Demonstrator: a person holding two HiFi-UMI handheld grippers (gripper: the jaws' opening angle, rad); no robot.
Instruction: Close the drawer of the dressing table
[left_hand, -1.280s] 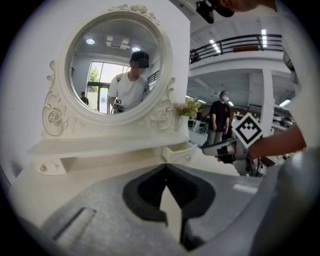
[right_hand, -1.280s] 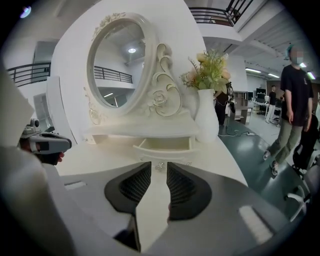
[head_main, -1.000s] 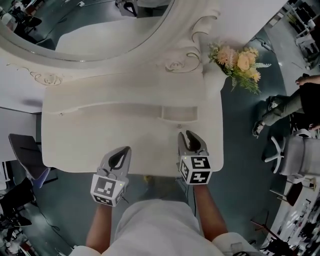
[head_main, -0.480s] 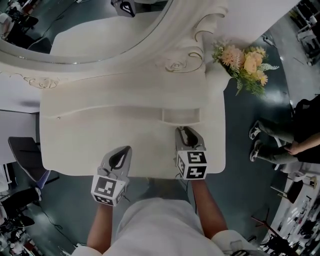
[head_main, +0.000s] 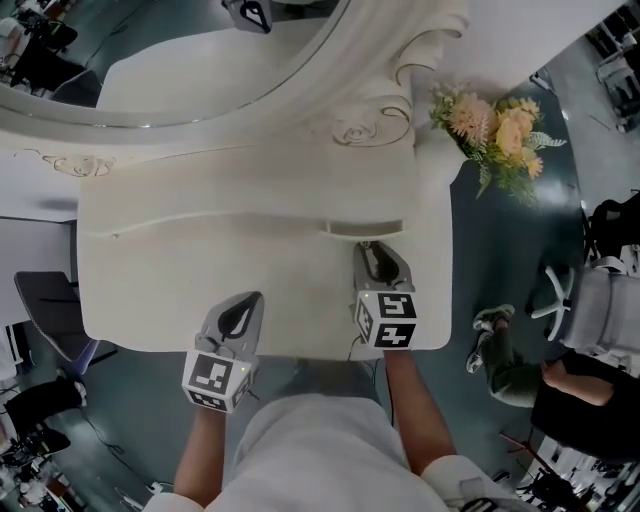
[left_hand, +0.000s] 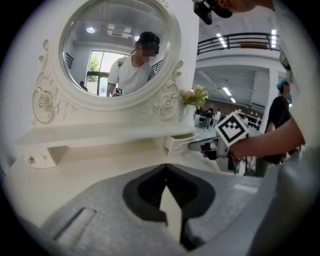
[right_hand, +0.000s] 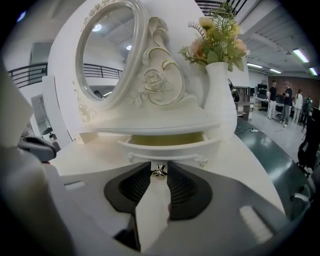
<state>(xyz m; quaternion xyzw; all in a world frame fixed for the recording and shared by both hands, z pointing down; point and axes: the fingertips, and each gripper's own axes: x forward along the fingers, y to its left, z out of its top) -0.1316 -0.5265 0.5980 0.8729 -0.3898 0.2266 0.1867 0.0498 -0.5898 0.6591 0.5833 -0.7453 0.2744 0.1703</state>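
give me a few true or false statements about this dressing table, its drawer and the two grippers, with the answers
1. The drawer is fully shut. False: it stands slightly open and its yellowish inside shows.
2. The right gripper has its jaws apart, with the drawer's knob at their tips. True.
3. The left gripper holds the knob. False: it hangs by the table's front edge, jaws together and empty.
4. A vase of flowers stands to the right of the mirror. True.
5. The mirror is square. False: it is rounded, in an ornate frame.
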